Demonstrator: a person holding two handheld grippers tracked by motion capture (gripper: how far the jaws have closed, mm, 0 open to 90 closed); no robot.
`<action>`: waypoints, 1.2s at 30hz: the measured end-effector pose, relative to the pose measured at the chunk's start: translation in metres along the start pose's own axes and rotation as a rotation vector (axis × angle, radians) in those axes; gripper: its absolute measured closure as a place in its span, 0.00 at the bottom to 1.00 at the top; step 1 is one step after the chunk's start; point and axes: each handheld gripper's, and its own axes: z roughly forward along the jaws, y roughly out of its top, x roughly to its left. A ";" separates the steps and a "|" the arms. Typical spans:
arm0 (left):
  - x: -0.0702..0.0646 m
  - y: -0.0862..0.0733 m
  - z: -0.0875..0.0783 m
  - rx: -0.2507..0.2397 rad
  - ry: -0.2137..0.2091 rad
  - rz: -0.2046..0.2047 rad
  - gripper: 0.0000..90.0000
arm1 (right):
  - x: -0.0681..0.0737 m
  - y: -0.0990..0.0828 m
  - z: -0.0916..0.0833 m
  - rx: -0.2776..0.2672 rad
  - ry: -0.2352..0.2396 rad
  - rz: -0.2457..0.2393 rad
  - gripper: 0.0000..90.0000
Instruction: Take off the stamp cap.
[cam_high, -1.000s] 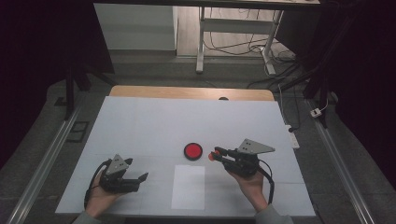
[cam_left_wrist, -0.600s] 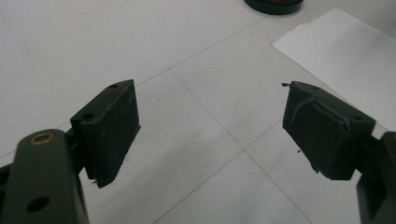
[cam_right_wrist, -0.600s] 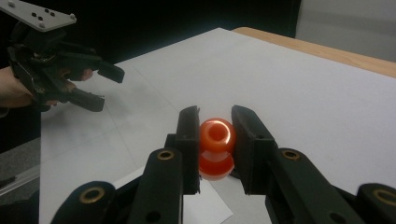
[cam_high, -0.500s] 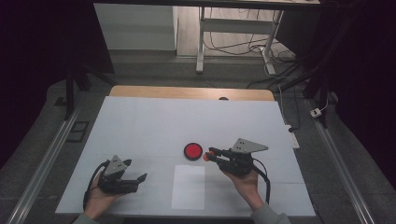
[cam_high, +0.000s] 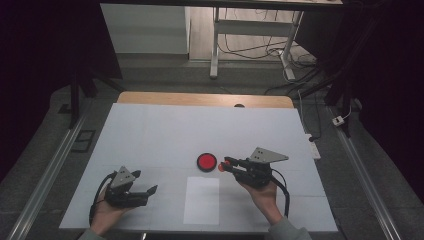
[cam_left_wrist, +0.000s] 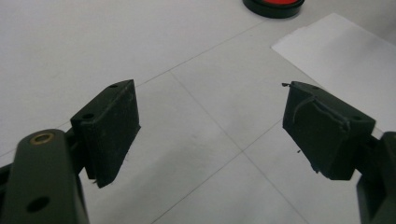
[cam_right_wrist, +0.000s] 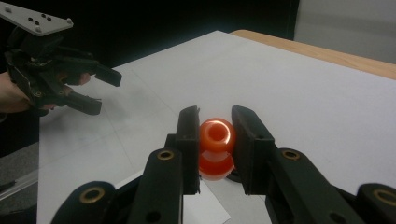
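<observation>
Orange bead (cam_right_wrist: 216, 140) shows its hole between the right gripper (cam_right_wrist: 215, 140) jaws.

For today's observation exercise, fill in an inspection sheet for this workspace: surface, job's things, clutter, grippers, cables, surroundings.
Surface: white table top with faint seams; wooden edge at the far side.
Job's things: orange bead with a hole through it, clamped in the right gripper; red disc in a black rim beside it on the table; white paper sheet nearer the person.
Clutter: nothing seen.
Grippers: right gripper shut on the bead; left gripper open, nothing between its jaws.
Cables: black cable trailing from the right gripper; loose cables on the floor behind.
Surroundings: dark room, metal table legs beyond.
</observation>
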 end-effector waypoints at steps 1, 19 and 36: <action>-0.001 0.001 0.000 -0.002 -0.004 0.002 0.21 | 0.000 0.000 0.000 0.000 0.000 0.000 0.80; -0.028 0.031 0.009 -0.021 -0.067 0.073 0.21 | 0.004 0.001 0.004 -0.006 0.031 0.000 0.80; -0.045 0.054 0.029 -0.012 -0.115 0.132 0.23 | 0.007 0.000 0.008 0.009 0.042 -0.013 0.80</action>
